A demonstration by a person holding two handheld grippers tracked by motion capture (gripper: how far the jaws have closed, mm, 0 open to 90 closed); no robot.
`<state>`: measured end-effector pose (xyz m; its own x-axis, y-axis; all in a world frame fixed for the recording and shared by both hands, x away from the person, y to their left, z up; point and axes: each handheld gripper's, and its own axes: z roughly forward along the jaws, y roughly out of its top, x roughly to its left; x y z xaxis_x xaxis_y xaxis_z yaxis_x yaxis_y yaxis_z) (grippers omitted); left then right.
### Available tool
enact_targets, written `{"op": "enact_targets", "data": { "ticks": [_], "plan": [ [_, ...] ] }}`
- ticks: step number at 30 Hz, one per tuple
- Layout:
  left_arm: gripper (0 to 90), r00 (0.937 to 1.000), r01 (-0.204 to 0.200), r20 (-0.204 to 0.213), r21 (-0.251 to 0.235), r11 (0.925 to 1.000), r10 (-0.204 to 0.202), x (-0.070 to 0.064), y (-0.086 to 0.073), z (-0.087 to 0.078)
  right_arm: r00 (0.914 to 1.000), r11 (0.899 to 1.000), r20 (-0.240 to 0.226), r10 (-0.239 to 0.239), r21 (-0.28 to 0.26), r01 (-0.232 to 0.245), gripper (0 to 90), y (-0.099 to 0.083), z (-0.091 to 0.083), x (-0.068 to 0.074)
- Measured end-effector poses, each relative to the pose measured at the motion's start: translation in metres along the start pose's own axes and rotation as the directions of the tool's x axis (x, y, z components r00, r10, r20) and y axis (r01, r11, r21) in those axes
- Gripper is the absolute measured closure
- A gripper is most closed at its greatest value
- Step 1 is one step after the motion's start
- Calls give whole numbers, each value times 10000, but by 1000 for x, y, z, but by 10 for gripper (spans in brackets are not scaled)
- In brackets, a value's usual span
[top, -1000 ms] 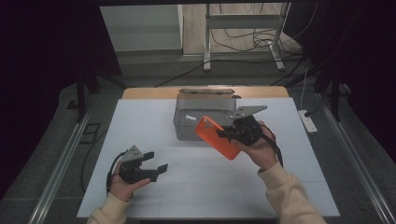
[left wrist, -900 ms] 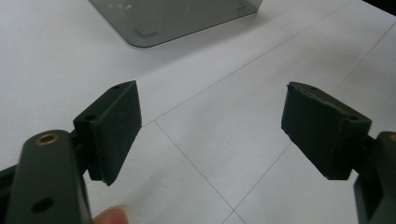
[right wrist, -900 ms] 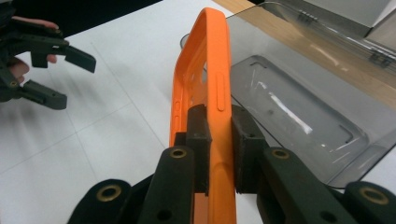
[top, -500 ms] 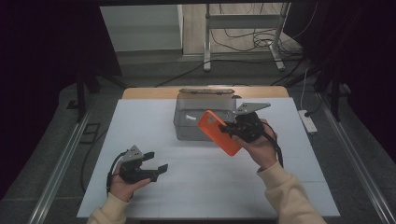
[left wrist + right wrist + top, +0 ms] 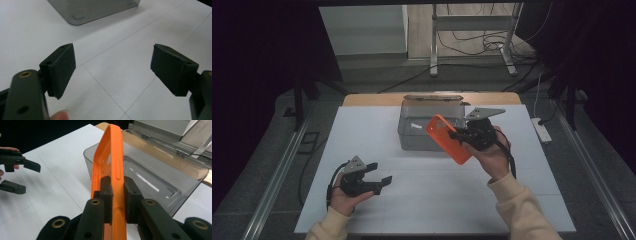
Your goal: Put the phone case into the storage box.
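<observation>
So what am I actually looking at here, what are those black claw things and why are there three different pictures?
A person sits at a white table and holds a hand-operated clamp in each hand; there is no robot arm. The high view looks down from above. The other two pictures come from small cameras riding on each clamp, looking out along its two black jaws. The left gripper is open and holds nothing, low over the table near the person. The right gripper is shut on an orange phone case, lifted in the air in front of a clear grey box with its lid folded back. In the right gripper view the case stands edge-on between the jaws.
</observation>
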<state>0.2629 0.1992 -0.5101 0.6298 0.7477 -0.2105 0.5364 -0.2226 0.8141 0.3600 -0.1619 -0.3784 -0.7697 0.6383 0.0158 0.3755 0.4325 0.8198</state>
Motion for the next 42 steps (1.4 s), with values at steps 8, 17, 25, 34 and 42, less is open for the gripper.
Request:
{"op": "enact_targets", "data": {
  "ticks": [8,17,25,34,42],
  "plan": [
    [200,10000,2,-4,-13,10000,-2,0,0,0,9997,9999,218,94,-71,-92,793,4,-3,-2],
    [201,10000,-16,6,-53,10000,16,0,1,-2,9954,9994,900,341,-42,-339,794,16,-2,-8],
    [200,10000,33,31,-38,10000,-33,0,1,-2,9880,9979,1421,599,147,-626,794,24,2,-16],
    [199,10000,18,5,-19,10000,-18,1,1,-1,9744,9959,2155,647,479,-768,794,38,9,-21],
    [198,10000,50,25,-6,10000,-50,1,1,-1,9582,9919,2762,747,781,-999,794,47,23,-29]
  ]
}}
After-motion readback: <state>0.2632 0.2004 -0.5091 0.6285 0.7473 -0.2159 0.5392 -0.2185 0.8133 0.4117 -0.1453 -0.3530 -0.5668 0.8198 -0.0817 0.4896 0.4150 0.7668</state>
